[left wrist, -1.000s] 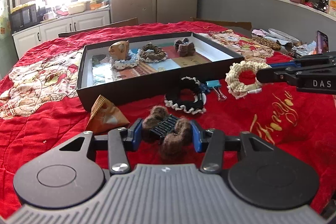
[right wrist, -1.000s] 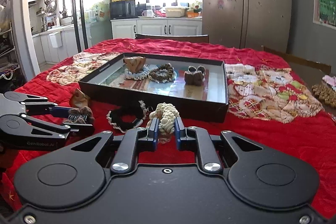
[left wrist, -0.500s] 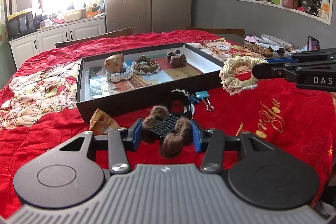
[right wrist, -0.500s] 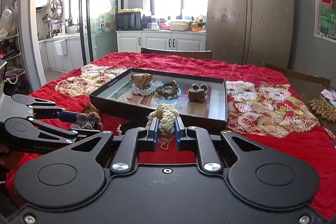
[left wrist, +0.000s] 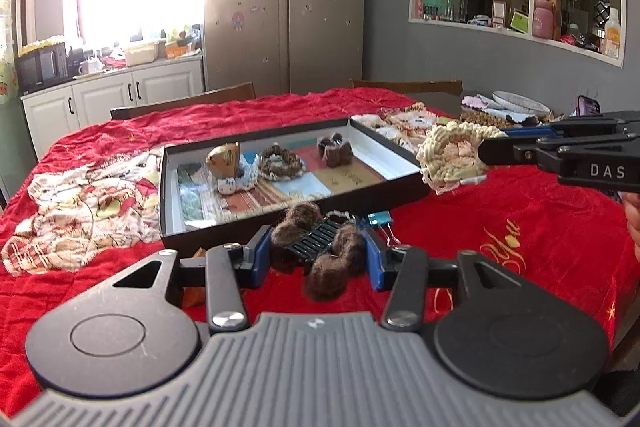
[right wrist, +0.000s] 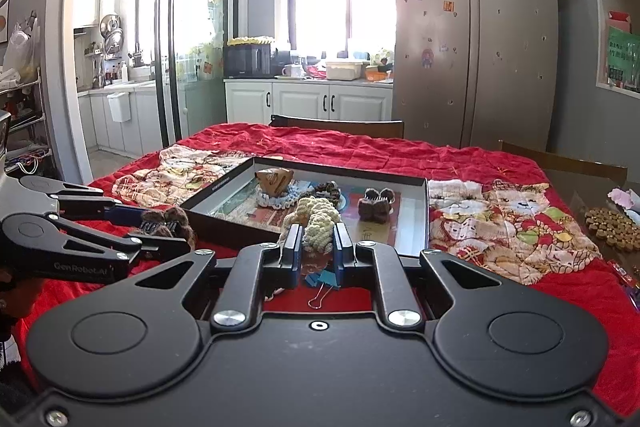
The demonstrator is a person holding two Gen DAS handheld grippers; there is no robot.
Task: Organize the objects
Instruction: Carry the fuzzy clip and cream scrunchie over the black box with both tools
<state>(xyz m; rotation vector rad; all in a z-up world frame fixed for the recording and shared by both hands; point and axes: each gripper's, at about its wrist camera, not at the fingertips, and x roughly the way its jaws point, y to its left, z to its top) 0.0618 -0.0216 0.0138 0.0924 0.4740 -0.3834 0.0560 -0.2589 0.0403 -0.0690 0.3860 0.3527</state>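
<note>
1. The left gripper [left wrist: 318, 255] has blue pads on black arms and clamps a brown fuzzy hair clip [left wrist: 320, 247] with black teeth.
2. The right gripper [right wrist: 318, 247] is black, pinching a cream knitted scrunchie [right wrist: 318, 221].
3. The box [left wrist: 224, 231] is black outside, white on its inner walls.
4. The cloth [left wrist: 500, 227] on the surface is red with gold lettering.
5. The binder clip [left wrist: 378, 219] is light blue.
</note>
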